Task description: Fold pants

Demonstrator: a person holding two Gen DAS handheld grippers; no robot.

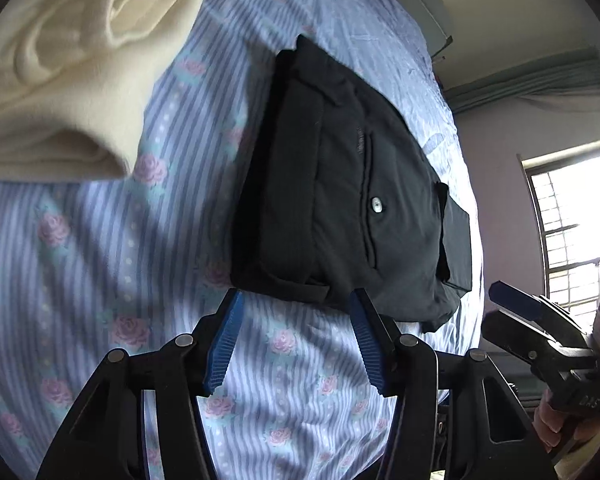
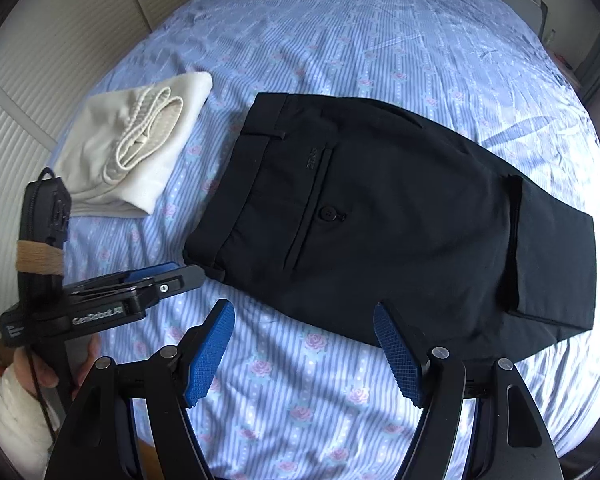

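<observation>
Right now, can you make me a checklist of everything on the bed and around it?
Surface: bed sheet, blue stripes with pink roses, some wrinkles.
Job's things: black pants, folded into a flat bundle, back pocket button up.
Clutter: cream pants, folded, lying apart from the black pair.
Grippers: left gripper open, empty, at the black pants' near edge; right gripper open, empty, over bare sheet beside the pants.
Cables: black cable running down the left gripper's handle.
Surroundings: barred window, slatted panel.

Black tongs (image 2: 304, 354) with ribbed blue pads (image 2: 210, 354), silver screws, white "GenRobot.AI" lettering, white sleeve (image 2: 4, 412).
</observation>
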